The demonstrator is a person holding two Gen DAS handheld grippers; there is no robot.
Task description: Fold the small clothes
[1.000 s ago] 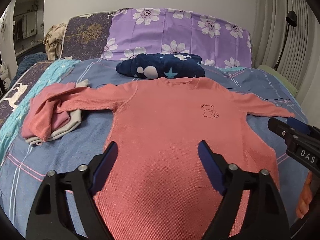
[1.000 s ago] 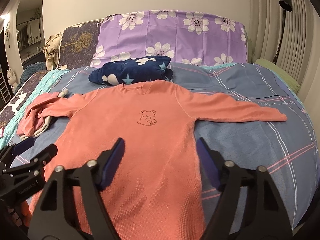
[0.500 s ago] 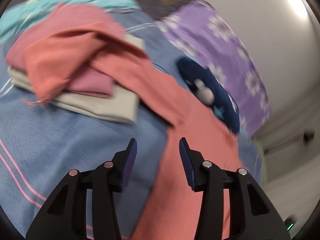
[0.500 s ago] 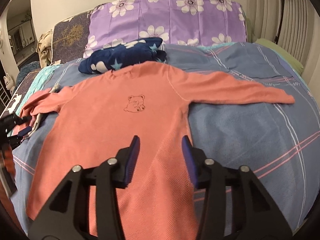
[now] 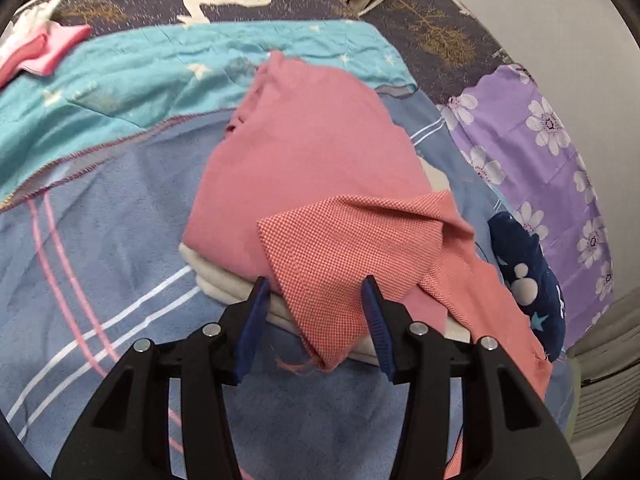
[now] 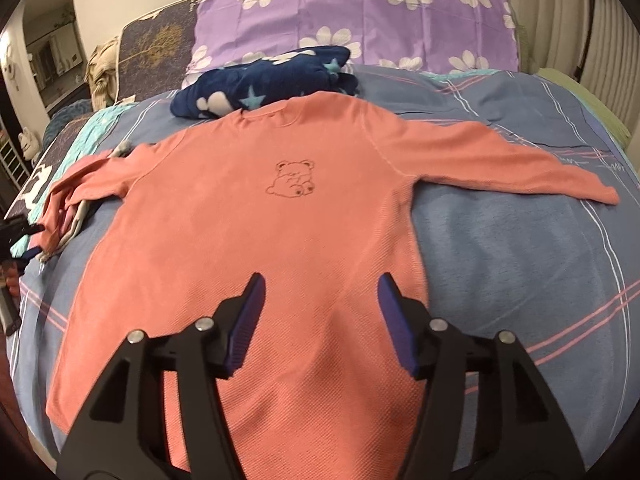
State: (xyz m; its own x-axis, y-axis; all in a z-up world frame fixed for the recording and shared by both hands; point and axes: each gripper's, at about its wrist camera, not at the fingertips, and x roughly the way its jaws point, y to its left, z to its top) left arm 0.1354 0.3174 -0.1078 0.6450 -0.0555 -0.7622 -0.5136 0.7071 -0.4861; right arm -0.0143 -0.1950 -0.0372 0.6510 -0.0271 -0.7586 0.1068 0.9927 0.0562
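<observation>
Coral long-sleeved shirt spread flat on the bed, both grippers over it with fingers apart.

Left wrist view: the left gripper has just been opening a little, fingers spread either side of the shirt's cuff, pressing on nothing; the waffle-knit sleeve end lies folded over a pile of folded clothes near the bed's left edge. Right wrist view: the right gripper has just been opening, fingers spread above the shirt, which lies front up mid-bed, bear outline on the chest, right sleeve stretched toward the bed's right edge.
</observation>
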